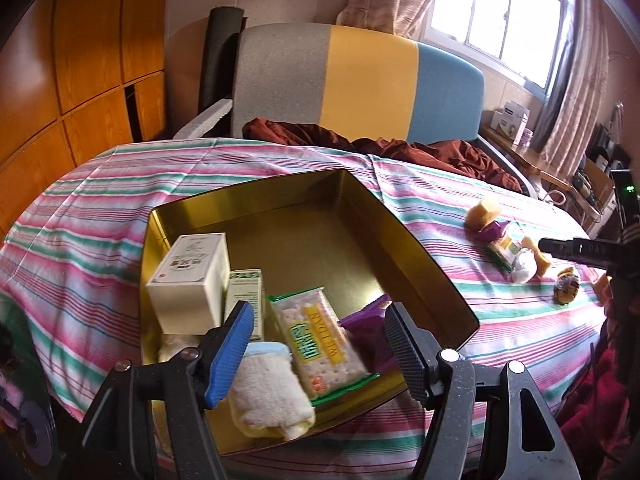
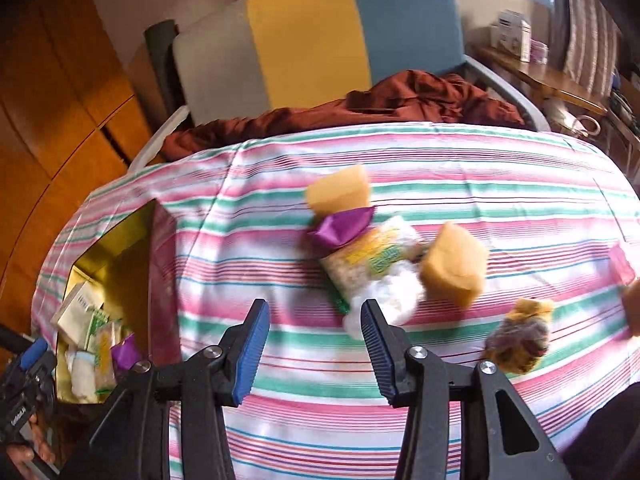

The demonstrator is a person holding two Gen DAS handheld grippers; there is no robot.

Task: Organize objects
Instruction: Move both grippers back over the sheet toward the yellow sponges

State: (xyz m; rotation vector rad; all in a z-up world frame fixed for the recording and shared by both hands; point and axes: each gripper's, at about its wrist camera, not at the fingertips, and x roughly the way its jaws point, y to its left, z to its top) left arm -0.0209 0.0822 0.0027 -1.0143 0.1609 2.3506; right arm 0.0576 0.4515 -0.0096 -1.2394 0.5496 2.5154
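Note:
A gold tin box [image 1: 360, 208] lies on the striped bedspread. It holds a white carton [image 1: 192, 276], a cracker packet [image 1: 316, 344], a purple packet [image 1: 368, 332] and a rolled towel [image 1: 268, 392]. My left gripper [image 1: 320, 352] is open and empty just above the tin's near end. My right gripper [image 2: 316, 348] is open and empty over the bedspread. Just ahead of it lies a pile: two yellow sponges [image 2: 340, 190] [image 2: 454, 266], a purple wrapper [image 2: 344, 226], a cracker packet [image 2: 368, 264], a white wad [image 2: 400, 296] and a small plush toy [image 2: 520, 340].
A striped bedspread [image 2: 400, 392] covers the bed. A red-brown blanket [image 2: 400, 104] lies at its head under a grey, yellow and blue headboard [image 1: 360, 80]. Wooden cupboards [image 1: 60, 80] stand left. A side table [image 1: 520, 152] with boxes is at right.

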